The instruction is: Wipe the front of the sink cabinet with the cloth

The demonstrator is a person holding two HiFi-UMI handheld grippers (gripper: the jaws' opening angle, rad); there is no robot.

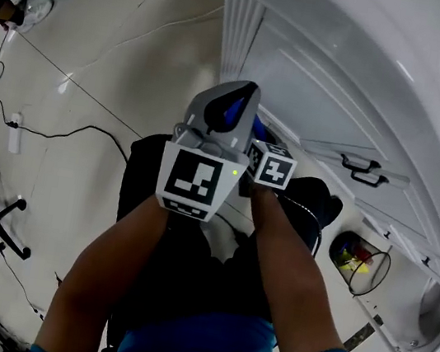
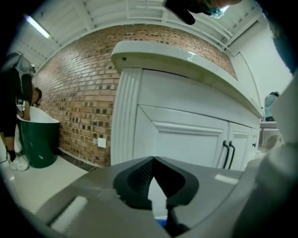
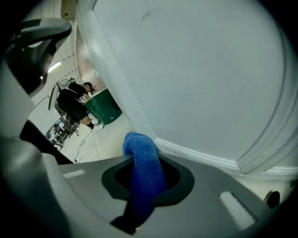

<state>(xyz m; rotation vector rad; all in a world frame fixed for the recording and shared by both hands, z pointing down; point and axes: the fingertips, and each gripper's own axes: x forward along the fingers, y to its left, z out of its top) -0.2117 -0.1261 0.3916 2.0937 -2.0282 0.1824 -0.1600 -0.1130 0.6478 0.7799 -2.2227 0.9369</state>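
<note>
— What is the right gripper (image 3: 148, 163) doing?
— It is pinching the blue cloth (image 3: 139, 151) between its jaws. The cloth's end is sticking out past them, close beside a moulding (image 3: 200, 155) on the white cabinet (image 3: 195, 74) front (whether it is touching, I cannot tell).
— And the left gripper (image 2: 152, 160)?
— Its jaws are pressing together at the tips, with nothing between them. It is facing the cabinet front, with the black handles (image 2: 228, 154) showing to the right.
— Are the two lying apart?
— No, in the head view they are sitting side by side, the left one covering part of the right.
— Anything else?
— A green bin (image 2: 39, 139) is standing by the brick wall (image 2: 79, 88), left of the cabinet.
</note>
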